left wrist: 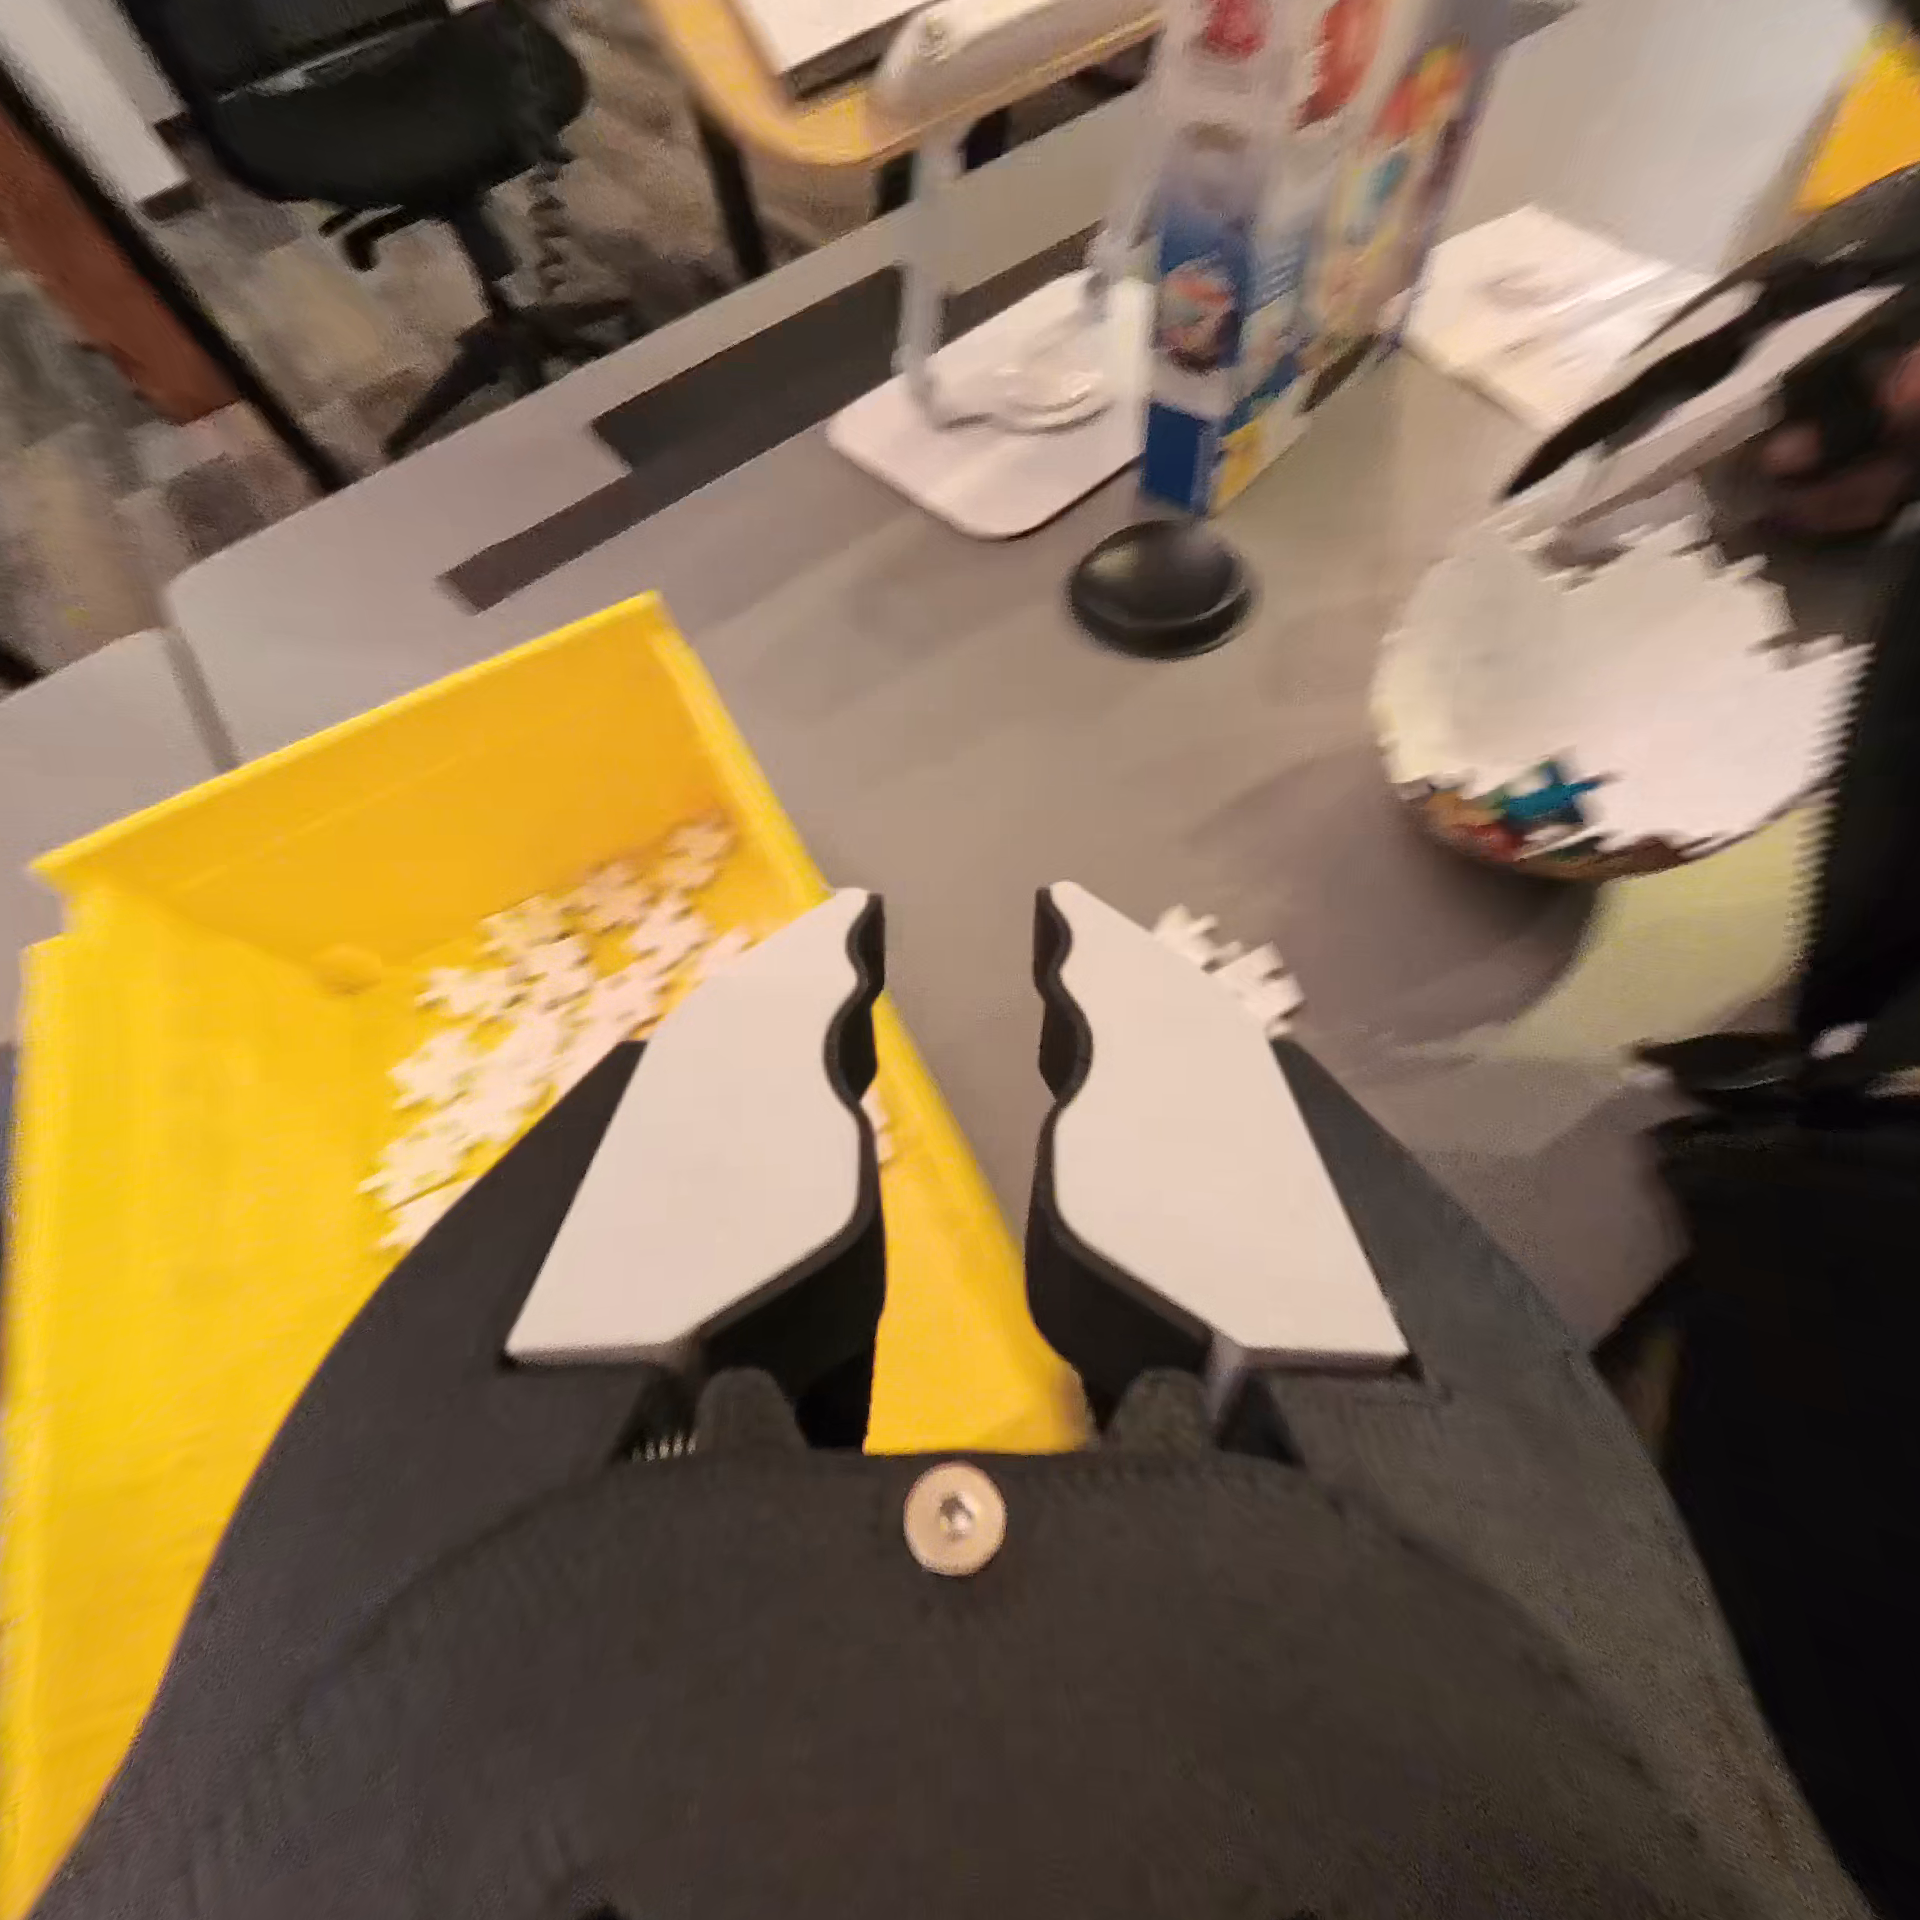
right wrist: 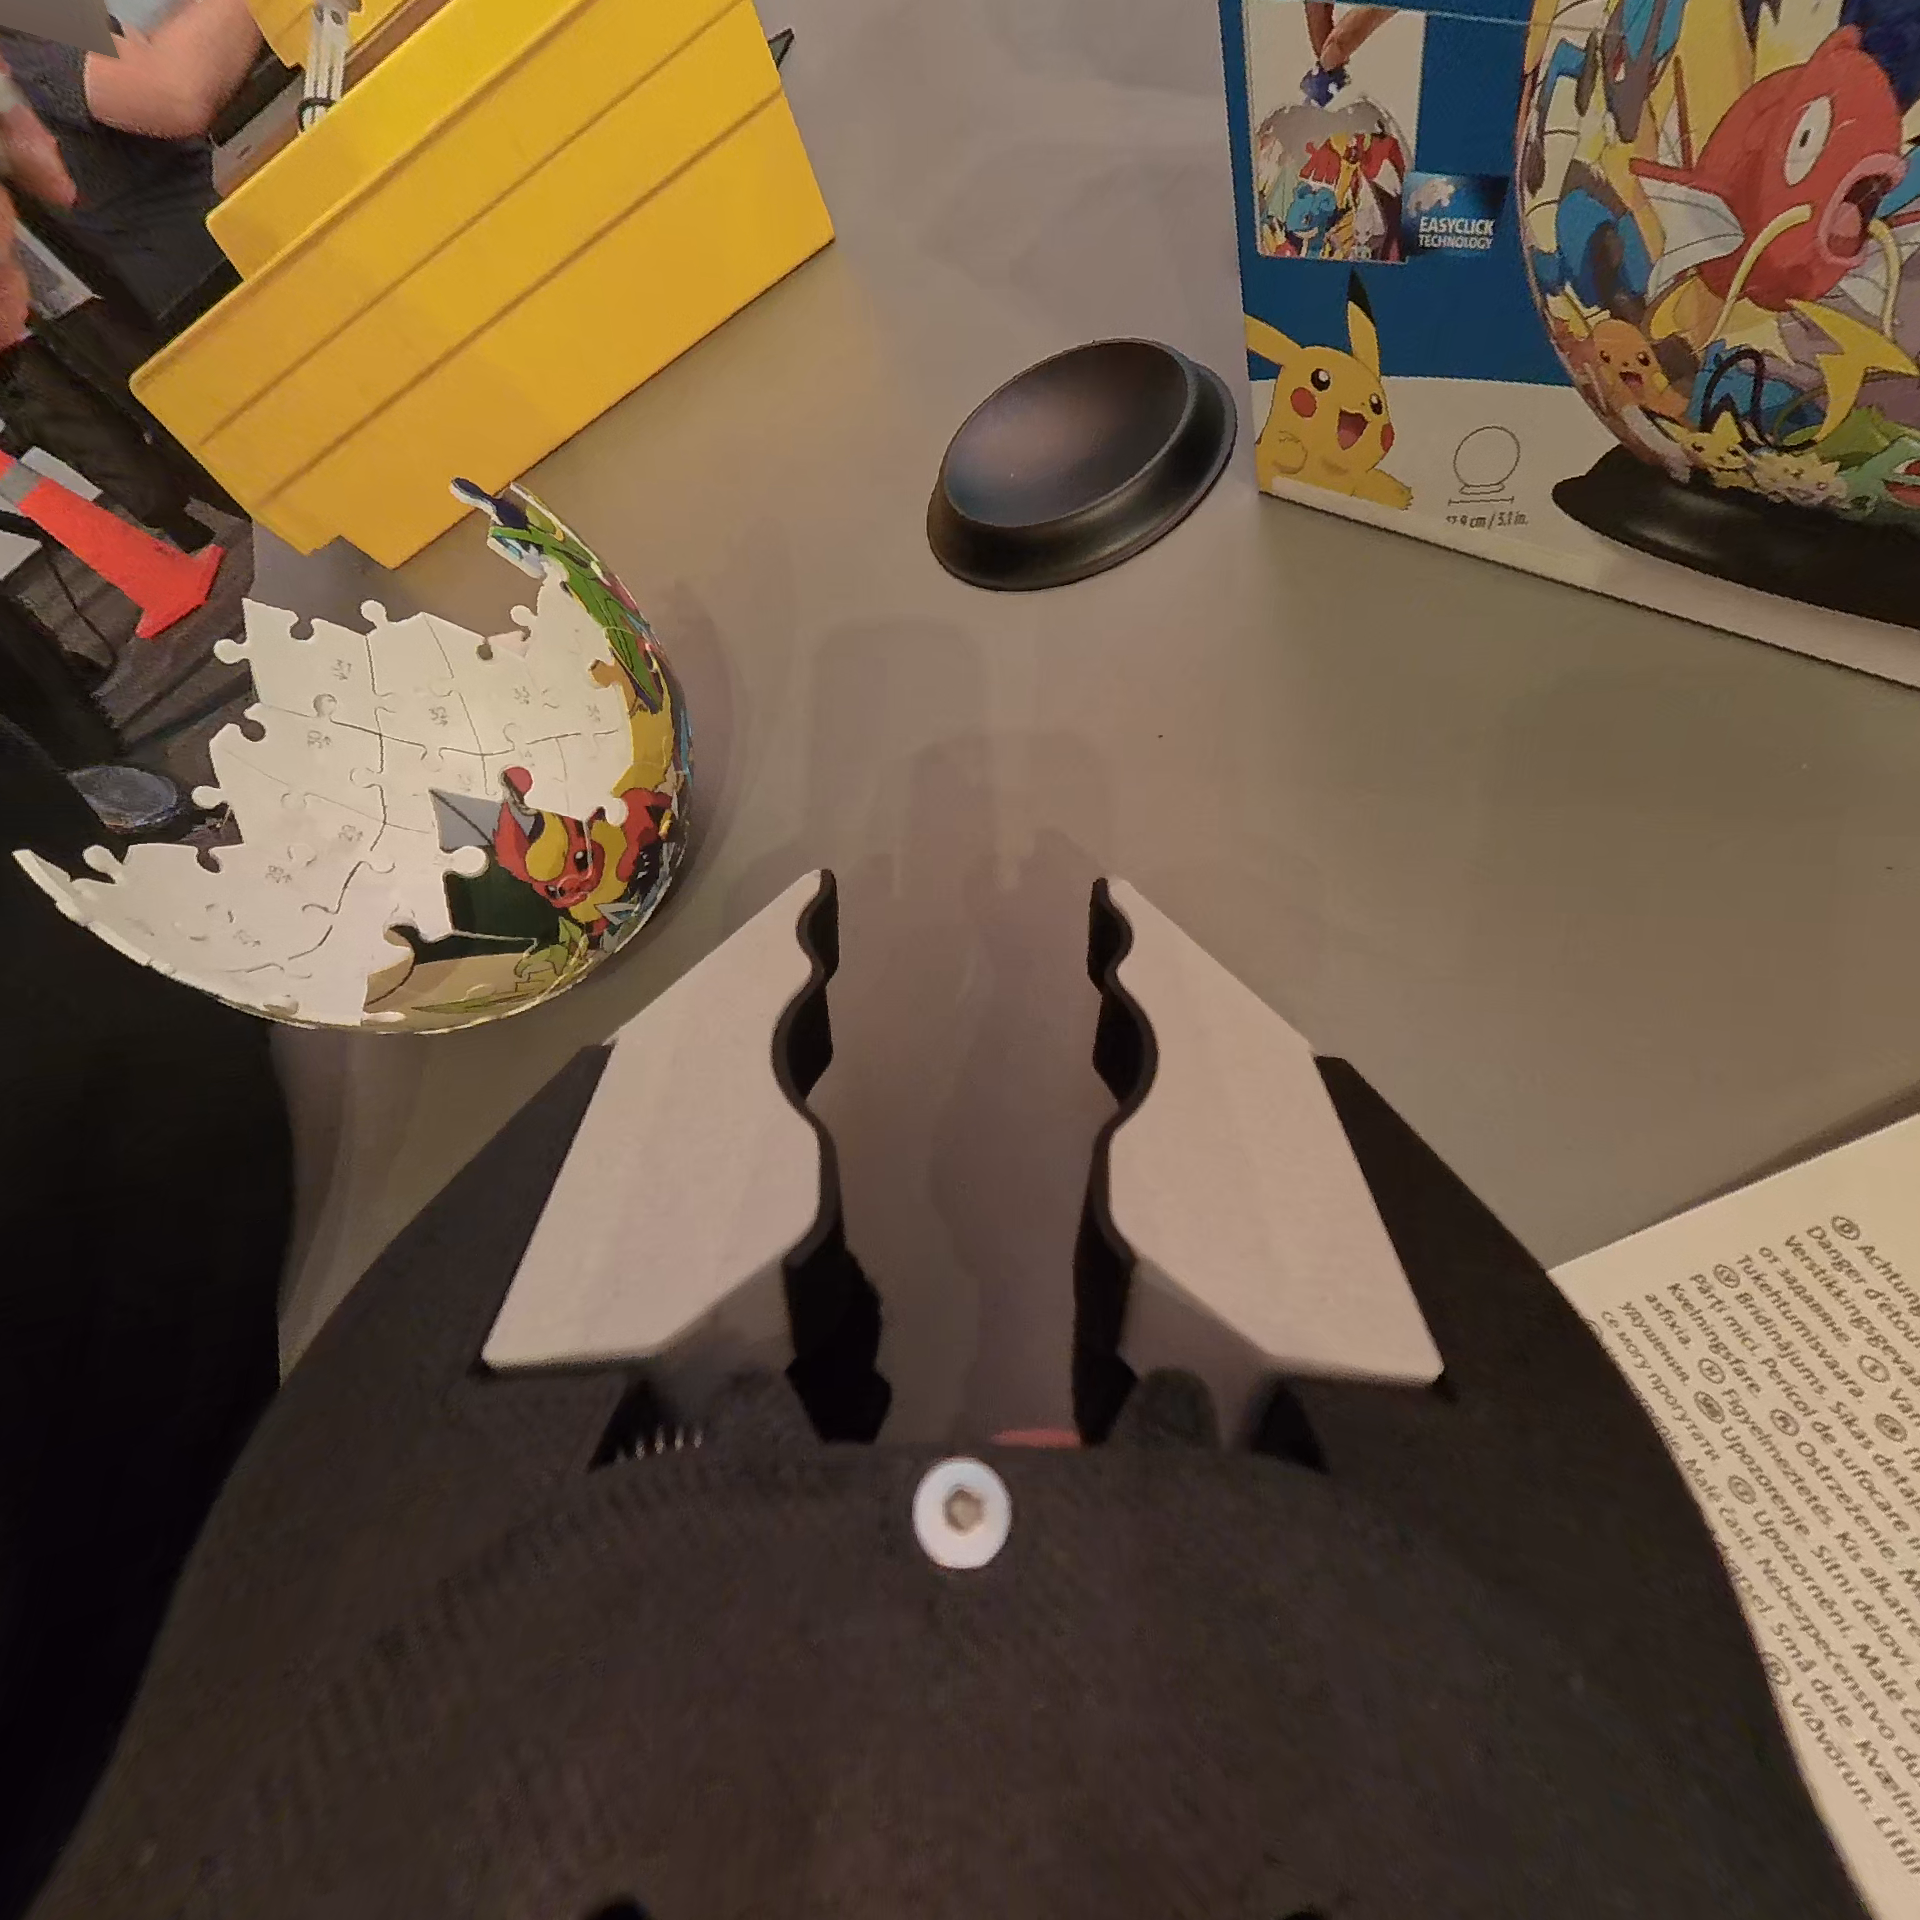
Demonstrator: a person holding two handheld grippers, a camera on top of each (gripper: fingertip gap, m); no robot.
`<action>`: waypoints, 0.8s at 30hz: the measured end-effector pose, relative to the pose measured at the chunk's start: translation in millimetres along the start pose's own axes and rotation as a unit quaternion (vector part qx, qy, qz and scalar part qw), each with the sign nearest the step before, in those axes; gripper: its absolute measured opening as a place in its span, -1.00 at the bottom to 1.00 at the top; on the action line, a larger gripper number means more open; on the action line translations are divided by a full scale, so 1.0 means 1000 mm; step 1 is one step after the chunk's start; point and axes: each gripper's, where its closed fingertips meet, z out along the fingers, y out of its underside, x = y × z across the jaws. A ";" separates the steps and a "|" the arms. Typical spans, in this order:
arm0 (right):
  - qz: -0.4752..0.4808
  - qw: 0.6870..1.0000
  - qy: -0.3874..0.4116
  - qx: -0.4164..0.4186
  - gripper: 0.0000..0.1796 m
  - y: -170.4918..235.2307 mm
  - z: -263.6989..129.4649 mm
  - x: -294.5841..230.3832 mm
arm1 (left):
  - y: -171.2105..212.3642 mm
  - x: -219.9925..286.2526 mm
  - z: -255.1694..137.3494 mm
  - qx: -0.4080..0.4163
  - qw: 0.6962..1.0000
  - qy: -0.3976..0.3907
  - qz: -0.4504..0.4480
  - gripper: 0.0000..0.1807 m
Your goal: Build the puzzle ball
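Note:
The partly built puzzle ball (right wrist: 416,810) lies on the grey table at the left of the right wrist view, white inside facing me, coloured outside to the right. It also shows in the left wrist view (left wrist: 1600,707), blurred. A yellow bin (left wrist: 364,883) holds several loose white pieces (left wrist: 551,1018). One loose piece (left wrist: 1236,961) lies on the table beside the bin. My left gripper (left wrist: 958,914) is open and empty over the bin's right edge. My right gripper (right wrist: 961,899) is open and empty above bare table, right of the ball. The right gripper also shows far right in the left wrist view (left wrist: 1714,384).
A black round stand (right wrist: 1081,468) sits mid-table. The colourful puzzle box (right wrist: 1579,270) stands at the back right. A printed leaflet (right wrist: 1787,1455) lies at the right. A white lamp base (left wrist: 997,436) stands behind. A person's hand (right wrist: 125,94) is beyond the bin. An office chair (left wrist: 416,135) stands off the table. Tip to tip, the grippers are about 35 cm apart.

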 end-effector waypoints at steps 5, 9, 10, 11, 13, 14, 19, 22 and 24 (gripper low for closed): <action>-0.002 1.000 0.002 -0.001 -0.48 0.000 0.000 0.000 | 0.053 -0.057 0.019 -0.100 0.994 0.026 0.027 -0.60; 0.000 1.000 0.004 -0.001 -0.48 0.000 0.000 0.001 | 0.095 -0.053 0.055 -0.175 0.979 0.089 0.047 -0.59; 0.001 1.000 0.004 -0.001 -0.48 0.000 0.000 0.001 | 0.100 -0.051 0.061 -0.185 0.976 0.095 0.060 -0.59; 0.001 1.000 0.004 -0.001 -0.48 0.000 0.000 0.001 | 0.108 -0.048 0.066 -0.202 0.972 0.103 0.069 -0.58; 0.002 1.000 0.005 -0.002 -0.48 0.000 0.001 0.002 | 0.121 -0.048 0.075 -0.228 0.965 0.096 0.090 -0.58; 0.003 1.000 0.005 -0.002 -0.48 0.000 0.001 0.002 | 0.128 -0.048 0.078 -0.239 0.962 0.098 0.091 -0.58; 0.006 1.000 0.005 -0.001 -0.48 0.000 0.000 0.003 | 0.138 -0.050 0.082 -0.267 0.954 0.101 0.089 -0.60; 0.006 1.000 0.004 0.000 -0.48 0.000 0.000 0.002 | 0.138 -0.046 0.084 -0.272 0.952 0.125 0.070 -0.65; 0.007 1.000 0.003 0.000 -0.48 0.000 0.000 0.002 | 0.137 -0.045 0.086 -0.270 0.951 0.137 0.060 -0.65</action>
